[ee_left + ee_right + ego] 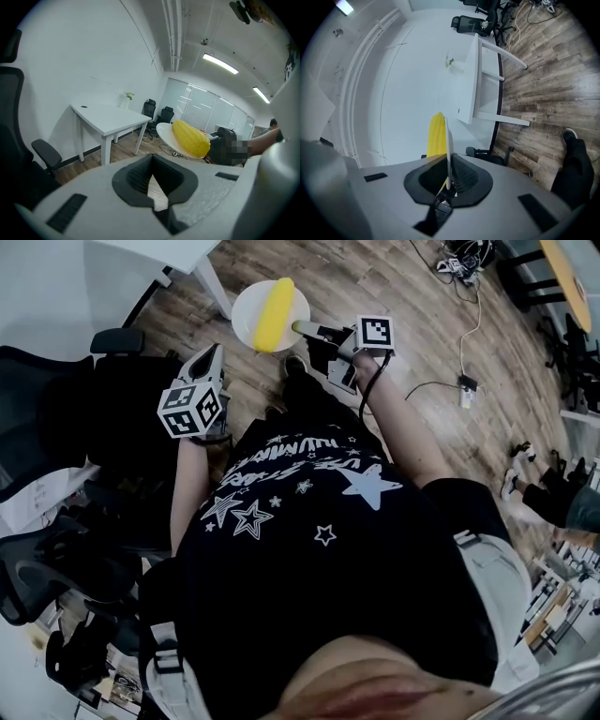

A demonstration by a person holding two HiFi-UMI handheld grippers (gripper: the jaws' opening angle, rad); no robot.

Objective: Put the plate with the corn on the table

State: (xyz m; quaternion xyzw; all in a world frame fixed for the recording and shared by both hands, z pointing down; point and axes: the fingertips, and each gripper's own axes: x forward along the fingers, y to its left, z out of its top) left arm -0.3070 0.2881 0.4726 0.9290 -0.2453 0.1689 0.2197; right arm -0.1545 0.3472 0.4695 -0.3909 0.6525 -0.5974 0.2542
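A white plate (pixel 246 313) carries a yellow corn cob (pixel 272 313) and hangs in the air over the wood floor. My right gripper (pixel 309 330) is shut on the plate's rim. In the right gripper view the plate (pixel 449 145) stands edge-on between the pads, with the corn (pixel 437 136) to its left. My left gripper (pixel 211 354) is off to the left of the plate, shut and holding nothing. From the left gripper view the plate (pixel 165 131) and corn (pixel 190 137) float to the right of the white table (pixel 108 117).
The white table (pixel 178 254) stands at the far left, beyond the plate; it shows too as table (pixel 471 79). Black office chairs (pixel 56 409) crowd the left. Cables and a plug (pixel 464 381) lie on the floor at the right. The person's shoe (pixel 569 136) is below.
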